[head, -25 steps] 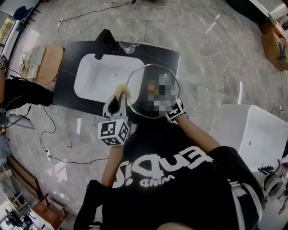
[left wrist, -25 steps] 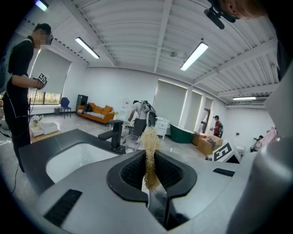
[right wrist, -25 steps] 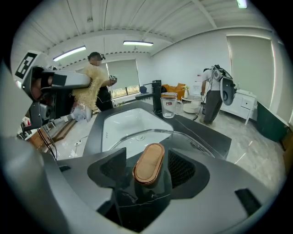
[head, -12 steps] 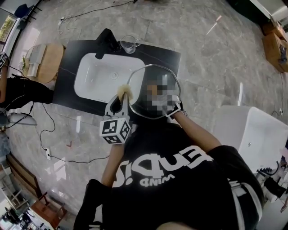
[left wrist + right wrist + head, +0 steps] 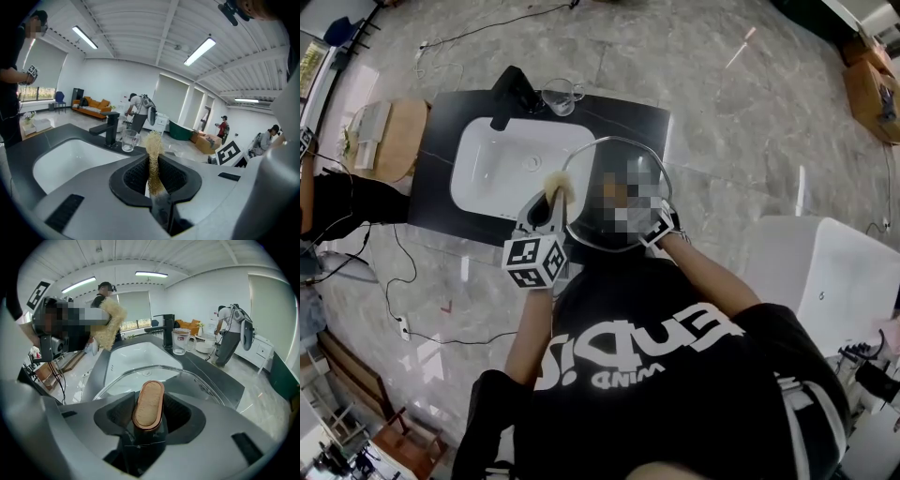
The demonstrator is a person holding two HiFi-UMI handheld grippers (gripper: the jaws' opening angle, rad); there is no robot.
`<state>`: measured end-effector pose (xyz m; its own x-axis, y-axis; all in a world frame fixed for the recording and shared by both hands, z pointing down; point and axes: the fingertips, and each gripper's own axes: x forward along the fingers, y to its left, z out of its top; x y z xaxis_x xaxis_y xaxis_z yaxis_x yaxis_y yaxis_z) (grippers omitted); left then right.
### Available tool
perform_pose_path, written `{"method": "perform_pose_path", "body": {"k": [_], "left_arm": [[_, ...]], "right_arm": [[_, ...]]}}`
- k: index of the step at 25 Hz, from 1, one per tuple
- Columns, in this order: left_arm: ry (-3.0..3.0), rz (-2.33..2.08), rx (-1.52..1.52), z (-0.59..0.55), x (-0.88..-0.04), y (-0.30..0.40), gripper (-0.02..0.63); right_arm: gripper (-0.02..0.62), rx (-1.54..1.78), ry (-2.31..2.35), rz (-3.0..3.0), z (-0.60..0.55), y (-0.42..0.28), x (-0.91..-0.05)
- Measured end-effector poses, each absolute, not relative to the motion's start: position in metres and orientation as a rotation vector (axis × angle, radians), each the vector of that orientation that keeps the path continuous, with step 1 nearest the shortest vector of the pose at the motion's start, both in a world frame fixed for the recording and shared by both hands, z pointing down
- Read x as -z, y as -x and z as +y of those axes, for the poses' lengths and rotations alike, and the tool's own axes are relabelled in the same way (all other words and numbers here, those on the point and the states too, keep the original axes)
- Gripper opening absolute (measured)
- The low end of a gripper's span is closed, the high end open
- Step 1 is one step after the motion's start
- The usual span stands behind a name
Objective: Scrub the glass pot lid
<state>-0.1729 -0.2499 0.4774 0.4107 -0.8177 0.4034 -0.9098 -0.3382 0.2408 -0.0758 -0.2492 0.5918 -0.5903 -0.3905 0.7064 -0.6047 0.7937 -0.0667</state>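
Above the white sink [image 5: 492,169] my right gripper [image 5: 654,230] holds the glass pot lid [image 5: 614,178] up on edge. In the right gripper view the lid's wood-topped handle [image 5: 148,401] stands between the jaws of that gripper [image 5: 147,423], which are closing on it, and the glass rim [image 5: 154,370] arcs beyond. My left gripper [image 5: 548,211] is shut on a yellowish fibre scrubber [image 5: 556,190], whose tuft is at the lid's left rim. In the left gripper view the scrubber [image 5: 152,150] sticks up from the shut gripper [image 5: 155,185]. From the right gripper view the scrubber [image 5: 111,320] shows at upper left.
The sink is set in a black counter [image 5: 628,117] with a black faucet [image 5: 514,89] and a glass cup [image 5: 558,94] at its back edge. A wooden stool [image 5: 389,136] stands left of it and cables lie on the marble floor. Other people stand across the room [image 5: 140,110].
Hardly anything differs: the view has shifted slightly, and the scrubber stays at the lid's left rim with both grippers where they were.
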Motion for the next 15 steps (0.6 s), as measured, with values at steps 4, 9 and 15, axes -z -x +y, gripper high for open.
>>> {"method": "perform_pose_path", "body": {"k": [4,9,15], "left_arm": [[-2.312,-1.341,-0.354,-0.278,-0.479,0.151,0.051],[-2.447,-1.116,-0.460,-0.312,-0.478,0.110,0.051],[-2.547,-0.726,-0.622,-0.337,-0.490,0.048,0.051]], "right_arm": [[0.187,-0.393,-0.743,-2.275,-0.249,0.075,-0.591],[0.184,-0.409,-0.768,-2.277,-0.250,0.075,-0.591],[0.181,-0.423,-0.833,-2.283,-0.252,0.074,-0.589]]}}
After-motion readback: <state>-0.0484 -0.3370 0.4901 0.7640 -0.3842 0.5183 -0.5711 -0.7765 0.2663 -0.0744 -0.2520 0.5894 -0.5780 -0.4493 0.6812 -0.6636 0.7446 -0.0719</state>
